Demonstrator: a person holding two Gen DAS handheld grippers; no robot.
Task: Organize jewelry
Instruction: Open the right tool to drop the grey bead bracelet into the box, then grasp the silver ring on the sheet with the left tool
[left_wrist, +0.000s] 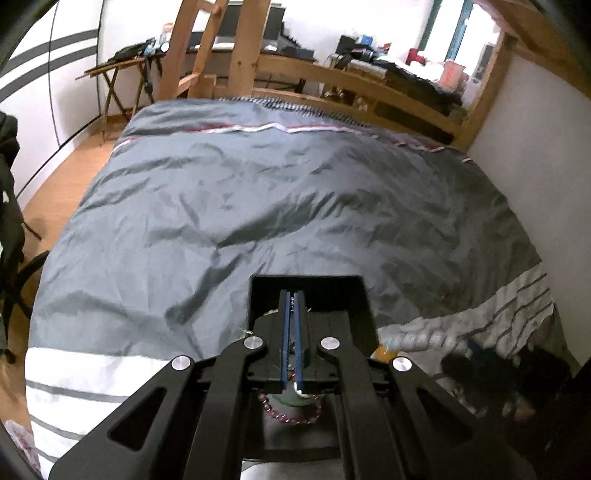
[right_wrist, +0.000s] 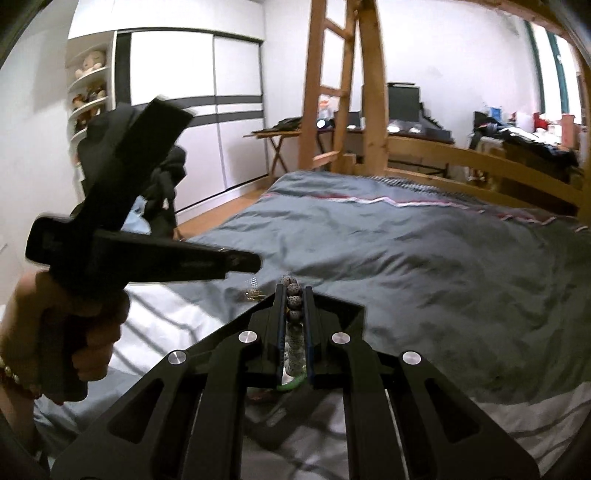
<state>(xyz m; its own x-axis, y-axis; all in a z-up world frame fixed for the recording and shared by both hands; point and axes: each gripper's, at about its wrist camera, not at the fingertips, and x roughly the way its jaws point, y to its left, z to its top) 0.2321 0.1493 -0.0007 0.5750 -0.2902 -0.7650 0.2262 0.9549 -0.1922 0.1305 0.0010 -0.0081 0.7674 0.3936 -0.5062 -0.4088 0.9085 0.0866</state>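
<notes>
In the left wrist view my left gripper (left_wrist: 294, 295) is shut on a thin beaded chain, small beads showing between its tips, over a black jewelry box (left_wrist: 354, 295) on the bed. Below the fingers lie a purple bead bracelet (left_wrist: 291, 415) and a green piece (left_wrist: 291, 400). In the right wrist view my right gripper (right_wrist: 295, 291) is shut on a bracelet of speckled white beads (right_wrist: 294, 291). A green bangle (right_wrist: 291, 386) shows under it. The left gripper body (right_wrist: 110, 236) is held by a hand at the left, with small gold earrings (right_wrist: 253, 293) lying on the bed beneath it.
A grey duvet (left_wrist: 258, 203) covers the bed, with a white striped part near me. A wooden bed frame and ladder (right_wrist: 343, 92) stand at the far end. A wall runs along the right side, a wardrobe (right_wrist: 192, 103) on the left.
</notes>
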